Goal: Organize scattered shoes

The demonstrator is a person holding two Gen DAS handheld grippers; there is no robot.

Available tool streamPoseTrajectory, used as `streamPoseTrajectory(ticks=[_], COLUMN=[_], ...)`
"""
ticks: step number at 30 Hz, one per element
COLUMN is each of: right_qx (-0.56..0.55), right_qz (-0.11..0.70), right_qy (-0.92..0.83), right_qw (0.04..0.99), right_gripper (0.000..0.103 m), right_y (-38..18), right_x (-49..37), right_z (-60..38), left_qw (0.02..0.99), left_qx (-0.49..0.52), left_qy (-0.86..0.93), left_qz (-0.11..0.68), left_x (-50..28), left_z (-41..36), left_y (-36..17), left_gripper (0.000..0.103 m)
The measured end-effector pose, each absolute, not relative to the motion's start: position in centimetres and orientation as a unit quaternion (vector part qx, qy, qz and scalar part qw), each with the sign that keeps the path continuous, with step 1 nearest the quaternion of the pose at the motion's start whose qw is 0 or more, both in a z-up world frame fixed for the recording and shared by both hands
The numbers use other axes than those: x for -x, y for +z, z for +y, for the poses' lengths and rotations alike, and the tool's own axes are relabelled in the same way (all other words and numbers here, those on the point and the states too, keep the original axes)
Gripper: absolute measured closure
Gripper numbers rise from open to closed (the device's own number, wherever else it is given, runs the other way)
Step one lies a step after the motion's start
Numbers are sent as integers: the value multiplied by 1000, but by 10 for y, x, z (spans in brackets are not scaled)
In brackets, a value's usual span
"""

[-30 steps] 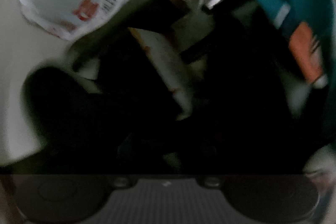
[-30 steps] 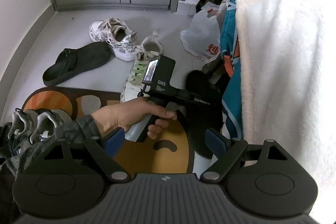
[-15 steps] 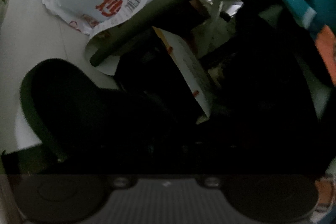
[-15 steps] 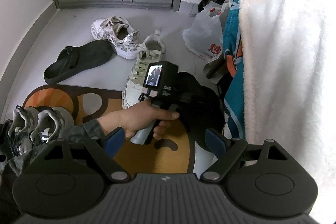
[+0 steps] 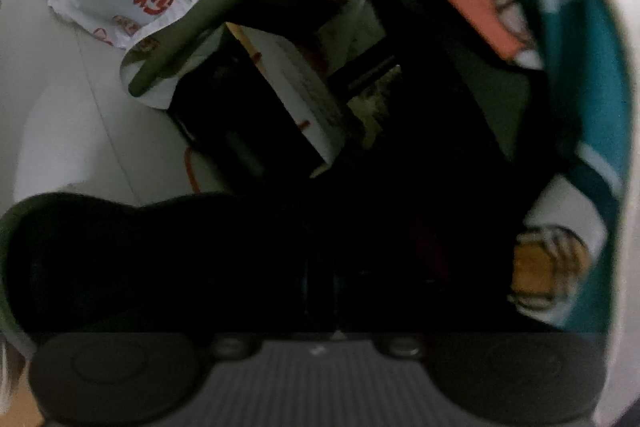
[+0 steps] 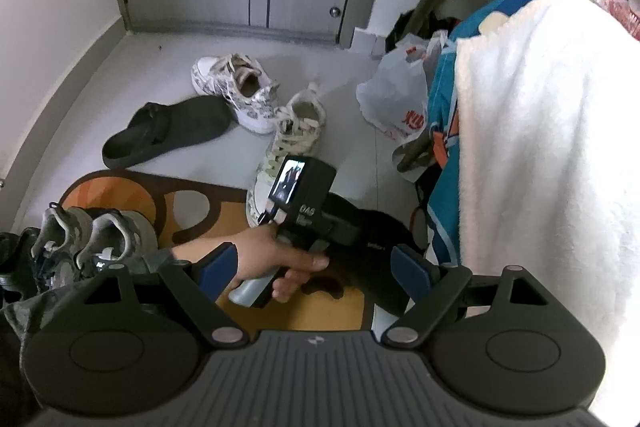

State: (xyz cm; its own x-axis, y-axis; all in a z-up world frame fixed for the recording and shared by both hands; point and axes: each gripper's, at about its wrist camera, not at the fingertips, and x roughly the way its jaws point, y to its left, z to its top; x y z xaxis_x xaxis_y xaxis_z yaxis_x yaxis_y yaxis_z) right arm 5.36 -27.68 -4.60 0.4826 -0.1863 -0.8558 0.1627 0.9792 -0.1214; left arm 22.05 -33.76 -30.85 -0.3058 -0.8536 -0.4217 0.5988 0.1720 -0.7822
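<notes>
While the left tongs (image 6: 360,239) are pinched on a black slipper (image 6: 372,227) at the near right edge of the mat (image 6: 192,203), the right tongs (image 6: 316,267) stay spread with nothing between them. A second dark slipper (image 6: 168,131) lies on the floor farther left, beside a patterned sneaker (image 6: 236,87) and a pale sneaker (image 6: 288,151). Grey shoes (image 6: 96,239) sit paired at the near left. A white plastic bag (image 6: 396,95) rests far right, by a hanging white towel (image 6: 540,147).
</notes>
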Motion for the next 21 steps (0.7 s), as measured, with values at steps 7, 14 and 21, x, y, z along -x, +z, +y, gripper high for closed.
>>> streamPoseTrajectory(ticks=[7,14,21], right_qx=[27,40,60], right_qz=[487,477,472], right_qy=[-95,-84,-72], right_qw=[868,874,876], right_gripper=[15,15,15], right_y=[-35,-28,-26], right_x=[-41,-35,-29], right_z=[-270,-257,-241], left_qw=[572,570,571], left_qx=[86,40,22], left_qy=[-637,-643,-635], left_qz=[510,511,520], left_x=[-202,-184,-180], left_z=[-293,-250,-219], left_y=[-290,-283,-284], left_gripper=[93,93,93])
